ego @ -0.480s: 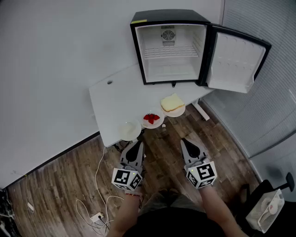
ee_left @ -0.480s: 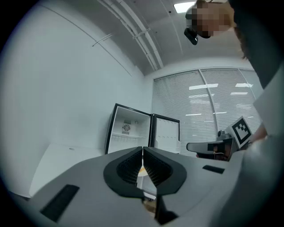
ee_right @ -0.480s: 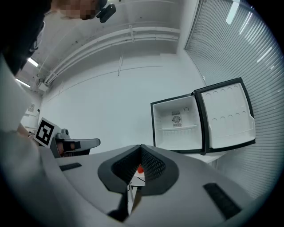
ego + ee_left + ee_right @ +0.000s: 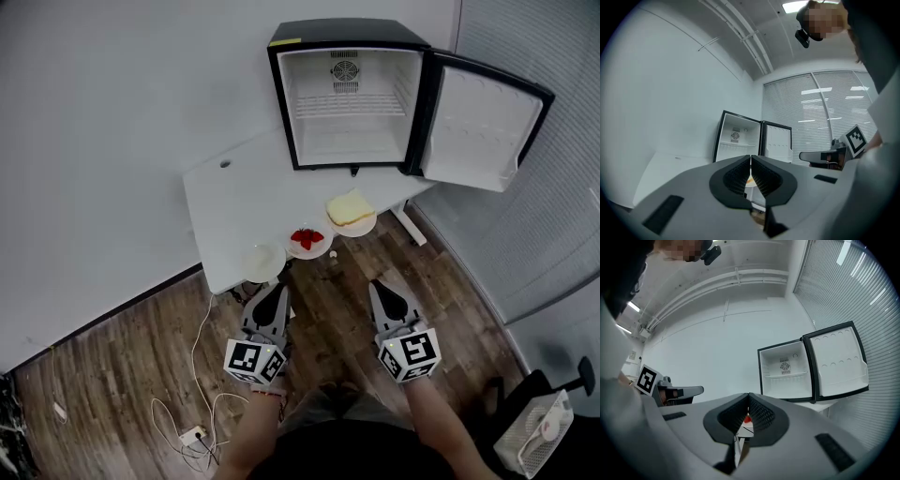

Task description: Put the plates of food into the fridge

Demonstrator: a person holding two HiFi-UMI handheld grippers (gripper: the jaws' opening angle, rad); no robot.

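Observation:
Three white plates sit along the near edge of a white table [image 4: 234, 197]: one with pale food [image 4: 263, 262], one with red strawberries [image 4: 307, 240], one with a sandwich [image 4: 350, 212]. A black mini fridge [image 4: 345, 98] stands on the table's far end, its door [image 4: 483, 127] swung open to the right and its shelves bare. My left gripper [image 4: 274, 291] is shut and empty, held just short of the table below the pale plate. My right gripper [image 4: 382, 287] is shut and empty too, below the sandwich plate. The fridge [image 4: 736, 140] also shows beyond the shut left jaws.
Wood floor [image 4: 122, 375] lies under me, with white cables and a power strip [image 4: 192, 435] at lower left. A fan [image 4: 539, 427] stands at lower right. Grey blinds [image 4: 553, 234] run along the right side, a white wall [image 4: 112, 112] on the left.
The view has shifted very slightly; both grippers stay in about the same place, shut and empty.

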